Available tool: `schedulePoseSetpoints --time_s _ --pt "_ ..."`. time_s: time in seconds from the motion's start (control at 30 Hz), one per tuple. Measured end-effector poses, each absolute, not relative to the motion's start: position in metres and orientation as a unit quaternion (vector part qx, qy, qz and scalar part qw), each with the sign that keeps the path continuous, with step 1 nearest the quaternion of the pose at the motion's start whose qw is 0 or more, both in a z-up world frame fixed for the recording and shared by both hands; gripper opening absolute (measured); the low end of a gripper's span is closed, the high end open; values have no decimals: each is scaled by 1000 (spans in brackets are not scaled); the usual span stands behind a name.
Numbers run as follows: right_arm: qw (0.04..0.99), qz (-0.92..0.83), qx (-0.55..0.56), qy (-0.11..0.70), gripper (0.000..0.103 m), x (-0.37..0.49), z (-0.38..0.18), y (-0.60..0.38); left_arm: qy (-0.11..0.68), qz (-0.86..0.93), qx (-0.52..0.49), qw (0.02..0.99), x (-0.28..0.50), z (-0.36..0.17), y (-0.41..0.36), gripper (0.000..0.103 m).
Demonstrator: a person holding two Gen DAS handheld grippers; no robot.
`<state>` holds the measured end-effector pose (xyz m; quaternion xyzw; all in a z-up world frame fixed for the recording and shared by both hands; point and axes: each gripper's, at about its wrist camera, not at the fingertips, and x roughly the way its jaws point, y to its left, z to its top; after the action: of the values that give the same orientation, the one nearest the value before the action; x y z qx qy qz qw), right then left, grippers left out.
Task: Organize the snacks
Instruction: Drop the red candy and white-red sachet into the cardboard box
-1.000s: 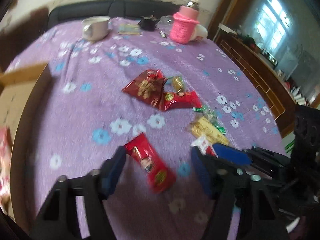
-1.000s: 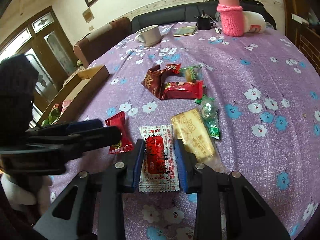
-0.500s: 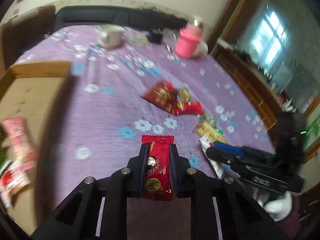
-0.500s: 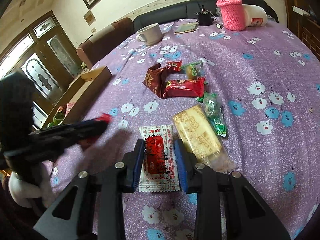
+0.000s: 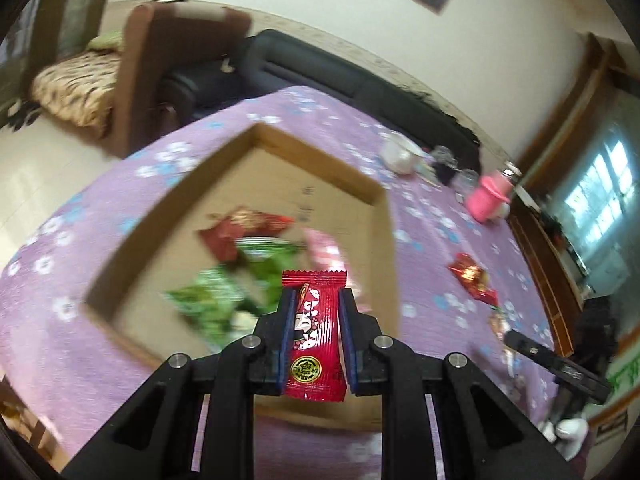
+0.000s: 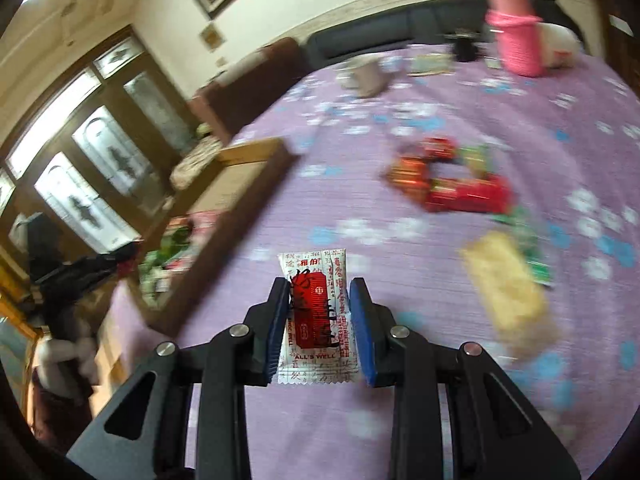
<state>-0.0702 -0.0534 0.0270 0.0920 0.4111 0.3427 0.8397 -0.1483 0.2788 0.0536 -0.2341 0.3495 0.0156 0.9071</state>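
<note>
A second ago the left gripper [image 5: 314, 320] straddled a red snack packet [image 5: 314, 336] lying on the purple tablecloth [image 5: 60, 344]; now it clamps that packet above the cardboard box [image 5: 384, 240], long axis running from 6 to 12 o'clock between its pads. The right gripper [image 6: 320, 312] has lifted its white-and-red sachet [image 6: 316, 300] off the cloth, pinched likewise, pointing to 12 o'clock.

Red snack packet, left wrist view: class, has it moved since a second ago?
Yes. The red snack packet, then lying on the purple tablecloth, is now clamped and carried over the cardboard box.
</note>
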Motion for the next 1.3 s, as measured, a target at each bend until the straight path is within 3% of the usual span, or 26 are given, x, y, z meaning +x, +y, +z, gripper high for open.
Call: schedulePoseSetpoints --time_s 0.27,0.4,0.8,0.97,1.1,1.17,1.3 --pt "784 443 65 430 34 -81 48 63 363 41 -251 897 -140 33 301 22" --pt "774 454 32 440 34 -81 44 115 350 42 -274 895 -145 34 313 52" --pt "796 395 -59 454 34 -34 22 203 299 29 -323 897 -174 44 335 56" --pt "811 360 -88 452 35 -22 12 215 299 23 -330 895 -172 43 332 60" --pt "811 376 -29 447 38 -18 26 188 299 14 -330 895 -171 45 326 61" --pt "817 380 -3 434 49 -20 39 165 297 14 -321 899 -172 49 321 64" --pt "838 364 35 405 51 -25 62 98 286 16 -305 908 -174 58 308 76"
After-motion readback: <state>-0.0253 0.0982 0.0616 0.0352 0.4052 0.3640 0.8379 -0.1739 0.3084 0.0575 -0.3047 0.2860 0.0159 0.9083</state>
